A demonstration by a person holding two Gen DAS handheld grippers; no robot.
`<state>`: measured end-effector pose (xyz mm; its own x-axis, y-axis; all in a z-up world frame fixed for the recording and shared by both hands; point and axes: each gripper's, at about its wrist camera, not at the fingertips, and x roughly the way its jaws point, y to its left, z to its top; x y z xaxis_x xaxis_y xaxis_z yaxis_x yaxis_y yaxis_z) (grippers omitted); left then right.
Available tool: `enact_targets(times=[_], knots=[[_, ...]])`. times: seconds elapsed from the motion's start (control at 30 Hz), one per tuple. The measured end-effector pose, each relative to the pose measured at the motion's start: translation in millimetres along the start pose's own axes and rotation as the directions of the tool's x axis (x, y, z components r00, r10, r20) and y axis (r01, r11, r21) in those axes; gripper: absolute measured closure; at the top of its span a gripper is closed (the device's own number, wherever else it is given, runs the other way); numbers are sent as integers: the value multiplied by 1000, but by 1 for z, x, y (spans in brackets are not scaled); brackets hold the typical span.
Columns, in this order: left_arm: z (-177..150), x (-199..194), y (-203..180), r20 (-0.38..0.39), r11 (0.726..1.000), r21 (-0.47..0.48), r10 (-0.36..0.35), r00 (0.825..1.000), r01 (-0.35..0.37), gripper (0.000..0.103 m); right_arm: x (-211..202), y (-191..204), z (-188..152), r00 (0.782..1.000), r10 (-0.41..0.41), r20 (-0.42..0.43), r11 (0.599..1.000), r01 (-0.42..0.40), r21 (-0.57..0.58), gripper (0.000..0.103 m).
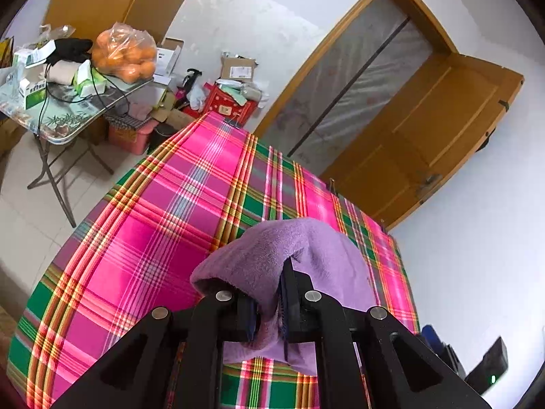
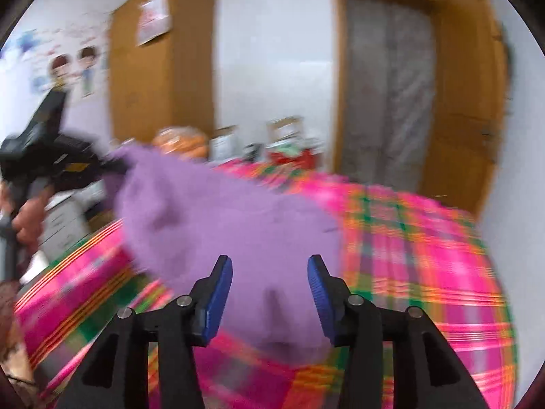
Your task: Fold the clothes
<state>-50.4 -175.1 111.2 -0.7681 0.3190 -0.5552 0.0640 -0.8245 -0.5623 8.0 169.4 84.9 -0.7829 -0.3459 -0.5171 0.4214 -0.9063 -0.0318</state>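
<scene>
**Ana:** Left claw (image 1: 269,306) first: its pads are pinched together on a fold of the purple fleece garment (image 1: 272,255), and the cloth bunches up over the fingers.

**Ben:** And the right claw (image 2: 269,293) is the opposite story, its blue pads (image 2: 218,296) standing well apart with the purple fleece garment (image 2: 221,218) lying beyond and between them, neither pad pressing on it.

**Ana:** So where does the garment sit?

**Ben:** On the pink and green plaid cloth (image 1: 143,231) that covers the desk, with one end lifted up toward the left claw (image 2: 112,167) at the left of the right wrist view (that picture is smeared, so fine detail is lost). A hand (image 2: 29,218) grips the handle there.

**Ana:** Behind it all, a folding side table (image 1: 68,116) carries boxes and a bag of oranges (image 1: 126,54), and a wooden door (image 1: 425,143) stands open.
</scene>
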Motion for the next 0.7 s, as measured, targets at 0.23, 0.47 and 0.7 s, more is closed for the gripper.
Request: enact_targets(times=[0.23, 0.47, 0.7], knots=[[0, -9, -7, 8, 1000, 9, -15, 1000, 15, 92, 30, 64, -9, 990, 124, -64, 986, -130, -103, 55], [4, -20, -6, 27, 1000, 6, -18, 999, 17, 92, 62, 51, -7, 992, -28, -120, 998, 22, -55, 56], [6, -23, 4, 32, 1000, -23, -13, 999, 14, 92, 60, -31, -21, 981, -90, -174, 954, 135, 267, 73]])
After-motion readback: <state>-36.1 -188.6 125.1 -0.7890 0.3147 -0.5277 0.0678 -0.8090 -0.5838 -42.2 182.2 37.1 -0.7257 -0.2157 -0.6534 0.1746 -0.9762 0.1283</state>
